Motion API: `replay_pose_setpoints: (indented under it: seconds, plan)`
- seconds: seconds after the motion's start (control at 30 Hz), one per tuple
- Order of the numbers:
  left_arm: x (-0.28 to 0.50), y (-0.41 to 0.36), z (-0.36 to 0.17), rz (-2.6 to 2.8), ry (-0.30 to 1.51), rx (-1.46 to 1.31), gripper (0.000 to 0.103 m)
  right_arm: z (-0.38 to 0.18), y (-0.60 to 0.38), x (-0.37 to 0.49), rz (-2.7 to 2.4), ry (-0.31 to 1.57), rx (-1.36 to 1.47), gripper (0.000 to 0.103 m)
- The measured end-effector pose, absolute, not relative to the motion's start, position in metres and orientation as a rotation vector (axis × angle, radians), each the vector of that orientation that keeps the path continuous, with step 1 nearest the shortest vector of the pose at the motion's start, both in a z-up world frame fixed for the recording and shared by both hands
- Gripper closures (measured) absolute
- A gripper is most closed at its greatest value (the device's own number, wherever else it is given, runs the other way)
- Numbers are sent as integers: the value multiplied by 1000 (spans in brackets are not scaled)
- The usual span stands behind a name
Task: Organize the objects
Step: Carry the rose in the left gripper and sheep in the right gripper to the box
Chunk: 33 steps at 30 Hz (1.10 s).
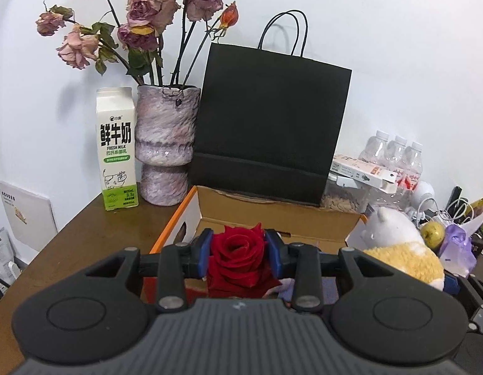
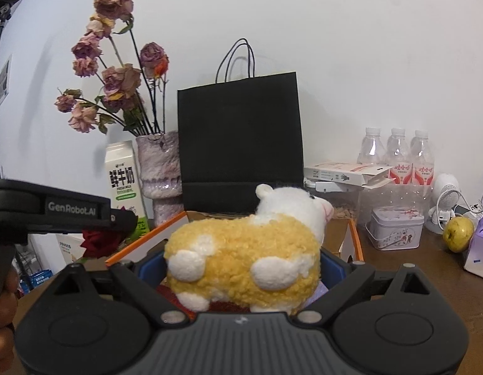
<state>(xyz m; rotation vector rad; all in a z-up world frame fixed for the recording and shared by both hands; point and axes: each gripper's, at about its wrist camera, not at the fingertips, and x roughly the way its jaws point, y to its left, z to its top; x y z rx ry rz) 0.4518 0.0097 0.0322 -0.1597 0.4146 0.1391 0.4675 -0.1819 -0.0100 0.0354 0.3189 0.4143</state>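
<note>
The left tongs [image 1: 240, 251] are clenched on a deep red rose bloom [image 1: 241, 257], held above the near edge of an open orange-rimmed cardboard box [image 1: 272, 215] on the brown wooden table [image 1: 85, 237]. Only the right wrist view shows the right tongs [image 2: 241, 268] grasping a fluffy yellow-and-white plush animal [image 2: 244, 259], and a pale lidded tin [image 2: 396, 231] far right beside a yellow-green pear [image 2: 458, 233]. The left view alone shows the box's bare inner far wall.

Vase [image 1: 166, 143] stands between carton [image 1: 116, 153] and bag [image 1: 269, 125].
</note>
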Motion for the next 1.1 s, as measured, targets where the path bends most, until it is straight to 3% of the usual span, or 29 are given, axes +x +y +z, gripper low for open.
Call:
replay_pose_setpoints:
  seconds: [0.53,1.1]
  plan:
    - [525,18,8,130,430,-134,66,-27,-176,531,361,346,36,7]
    - [544,25,-15,165,411,-106,66,-43,-162,557,326,360,2,7]
